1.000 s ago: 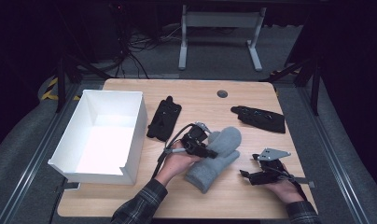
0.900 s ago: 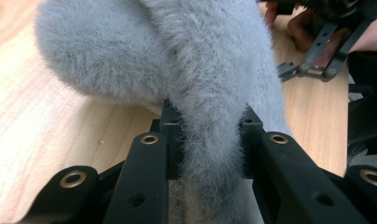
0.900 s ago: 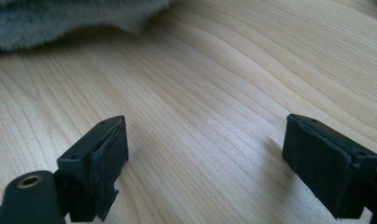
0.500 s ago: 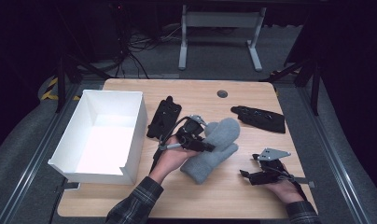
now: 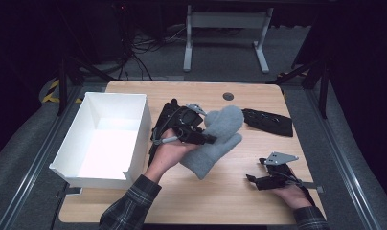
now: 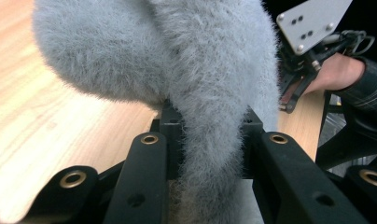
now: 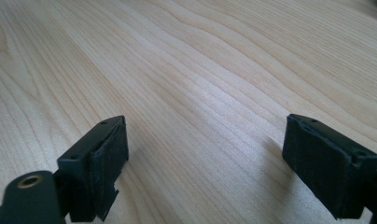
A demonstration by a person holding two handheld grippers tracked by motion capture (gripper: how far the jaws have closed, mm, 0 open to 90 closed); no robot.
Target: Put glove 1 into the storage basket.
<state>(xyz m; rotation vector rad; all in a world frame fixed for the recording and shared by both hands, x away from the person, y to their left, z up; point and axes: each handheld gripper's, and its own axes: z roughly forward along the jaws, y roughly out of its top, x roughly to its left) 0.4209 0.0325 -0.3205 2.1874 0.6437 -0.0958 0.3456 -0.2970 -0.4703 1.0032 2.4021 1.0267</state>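
Note:
A grey fuzzy mitten (image 5: 219, 136) hangs just above the middle of the wooden table (image 5: 220, 201), with my left gripper (image 5: 210, 139) shut on its edge. In the left gripper view the mitten (image 6: 177, 56) is pinched between both black jaws, and my left gripper (image 6: 207, 128) is squeezed tight on the fabric. My right gripper (image 5: 256, 180) rests low at the table's front right, open. In the right gripper view, my right gripper (image 7: 205, 154) has its jaws spread wide over bare wood with nothing between them.
A white open box (image 5: 108, 136) stands at the table's left. One black glove (image 5: 166, 117) lies beside the box under my left hand. Another black glove (image 5: 268, 122) lies at the back right. A dark hole (image 5: 228, 96) marks the table's far edge.
My left gripper has lifted the mitten and carried it a little to the left and away from the person. The right gripper has stayed where it was.

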